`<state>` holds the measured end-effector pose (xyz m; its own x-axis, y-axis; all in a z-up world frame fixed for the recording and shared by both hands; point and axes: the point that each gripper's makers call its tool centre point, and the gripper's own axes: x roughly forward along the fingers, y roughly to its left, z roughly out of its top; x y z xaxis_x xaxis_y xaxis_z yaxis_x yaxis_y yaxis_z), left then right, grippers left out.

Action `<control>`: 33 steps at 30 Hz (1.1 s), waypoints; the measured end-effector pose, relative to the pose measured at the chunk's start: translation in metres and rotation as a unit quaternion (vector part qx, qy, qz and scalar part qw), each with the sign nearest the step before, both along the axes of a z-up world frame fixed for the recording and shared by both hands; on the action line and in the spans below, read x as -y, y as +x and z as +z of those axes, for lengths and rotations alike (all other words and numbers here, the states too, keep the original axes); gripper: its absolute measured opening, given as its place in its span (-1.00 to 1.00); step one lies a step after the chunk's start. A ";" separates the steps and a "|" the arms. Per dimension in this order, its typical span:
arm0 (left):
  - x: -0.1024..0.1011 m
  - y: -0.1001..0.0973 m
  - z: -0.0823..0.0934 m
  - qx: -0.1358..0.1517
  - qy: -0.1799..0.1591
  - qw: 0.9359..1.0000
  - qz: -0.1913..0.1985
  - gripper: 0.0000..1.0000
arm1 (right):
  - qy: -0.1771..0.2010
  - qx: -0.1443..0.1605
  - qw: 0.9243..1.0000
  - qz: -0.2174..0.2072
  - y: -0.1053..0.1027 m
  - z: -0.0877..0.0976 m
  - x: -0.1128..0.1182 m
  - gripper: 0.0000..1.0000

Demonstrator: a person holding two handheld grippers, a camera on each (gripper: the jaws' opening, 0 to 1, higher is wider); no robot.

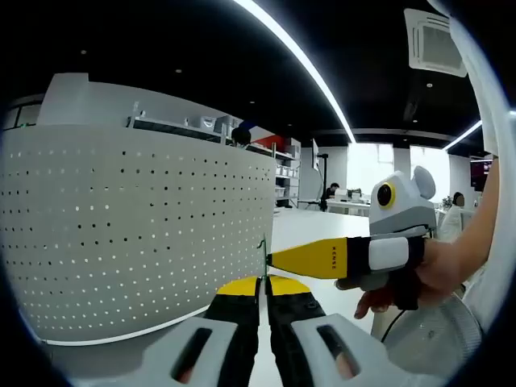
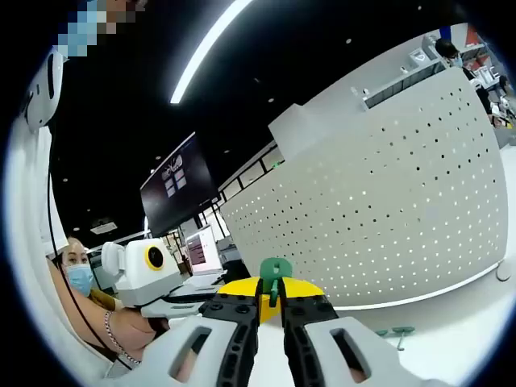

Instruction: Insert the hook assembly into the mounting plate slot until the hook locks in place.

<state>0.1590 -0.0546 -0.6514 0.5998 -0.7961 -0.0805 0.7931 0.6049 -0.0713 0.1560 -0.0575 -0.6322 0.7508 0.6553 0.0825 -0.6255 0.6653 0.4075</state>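
White perforated steel is what I see first in the left gripper view: the mounting plate [image 1: 137,226] stands upright as a pegboard wall on the white tabletop [image 1: 97,351], its right edge just left of my left gripper [image 1: 264,292]. Its yellow tips are pressed together on something thin and dark, too small for me to name. The right gripper [image 1: 278,258] comes in from the right with a hand [image 1: 439,270] behind it, and its tip meets the same spot.

In the right gripper view the jaws stand narrow, pinching the green hook assembly [image 2: 275,274] so its looped head pokes above the tips. The plate [image 2: 379,218] rises beyond, well apart from the hook. Two small green pieces [image 2: 393,332] lie near the plate's bottom edge.

To do this well, I judge I should square the hook to the plate face, choose one slot, push straight in without rolling my wrist, and feel for the lock before letting go.
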 end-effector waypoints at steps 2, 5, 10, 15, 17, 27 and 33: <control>0.000 0.000 0.000 0.000 0.000 1.000 0.001 -0.96 | -0.002 0.001 1.000 -0.002 0.000 0.000 0.000 -0.92; 0.000 0.000 0.001 0.001 0.001 1.000 0.002 -0.96 | -0.001 0.000 1.000 -0.003 0.001 0.000 0.000 -0.94; -0.001 0.000 0.000 0.001 0.003 1.000 0.003 -0.96 | -0.004 -0.002 1.000 -0.006 0.002 -0.001 0.000 -0.96; -0.001 0.001 0.000 -0.001 0.003 1.000 0.005 -0.96 | 0.014 -0.019 1.000 -0.012 0.003 -0.002 0.000 -0.97; -0.002 0.001 -0.001 -0.004 0.003 1.000 0.006 -0.97 | 0.007 -0.014 1.000 -0.013 0.003 -0.003 -0.001 -0.97; -0.002 0.001 -0.001 -0.005 0.002 1.000 0.006 -0.96 | 0.010 -0.023 1.000 -0.013 0.004 -0.003 -0.001 -0.99; -0.005 0.003 0.000 -0.005 0.003 1.000 0.007 -0.93 | 0.010 -0.027 1.000 -0.008 0.004 -0.002 -0.002 -1.00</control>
